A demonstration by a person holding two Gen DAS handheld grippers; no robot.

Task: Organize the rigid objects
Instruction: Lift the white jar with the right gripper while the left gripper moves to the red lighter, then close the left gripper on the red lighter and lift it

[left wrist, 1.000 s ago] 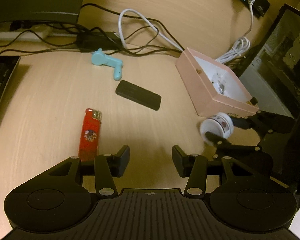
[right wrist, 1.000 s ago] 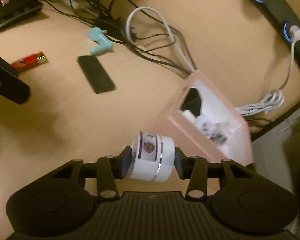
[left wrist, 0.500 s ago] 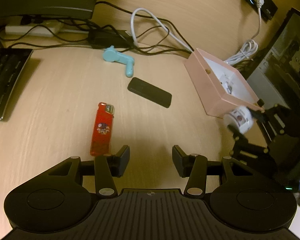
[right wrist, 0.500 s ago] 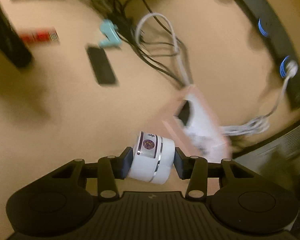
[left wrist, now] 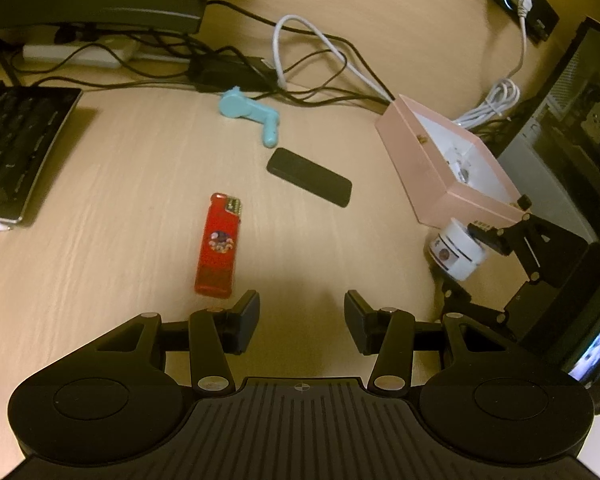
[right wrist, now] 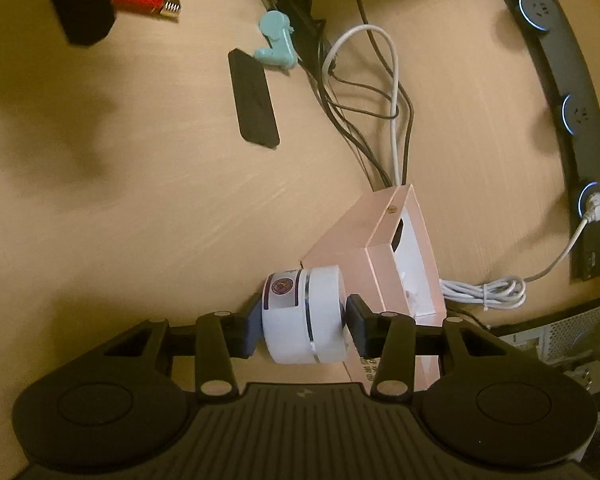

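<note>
My right gripper (right wrist: 302, 322) is shut on a small white round jar (right wrist: 304, 316) with a purple label, held just beside the near end of the open pink box (right wrist: 360, 256). The jar (left wrist: 456, 254) and pink box (left wrist: 432, 168) also show in the left wrist view at right. My left gripper (left wrist: 302, 316) is open and empty, low over the desk. A red lighter (left wrist: 218, 246) lies just ahead of its left finger. A flat black case (left wrist: 308, 176) and a teal plastic piece (left wrist: 250, 114) lie farther back.
A keyboard (left wrist: 16, 136) sits at left. Tangled black and white cables (left wrist: 300, 52) and a power strip (left wrist: 76, 54) run along the back. A coiled white cord (right wrist: 484, 290) lies behind the box, by a dark socket bar (right wrist: 572, 116). A computer case (left wrist: 572, 128) stands at right.
My right gripper has swung around with the jar and now holds it beside the box's near end. The left gripper has drifted slightly and stays open.
</note>
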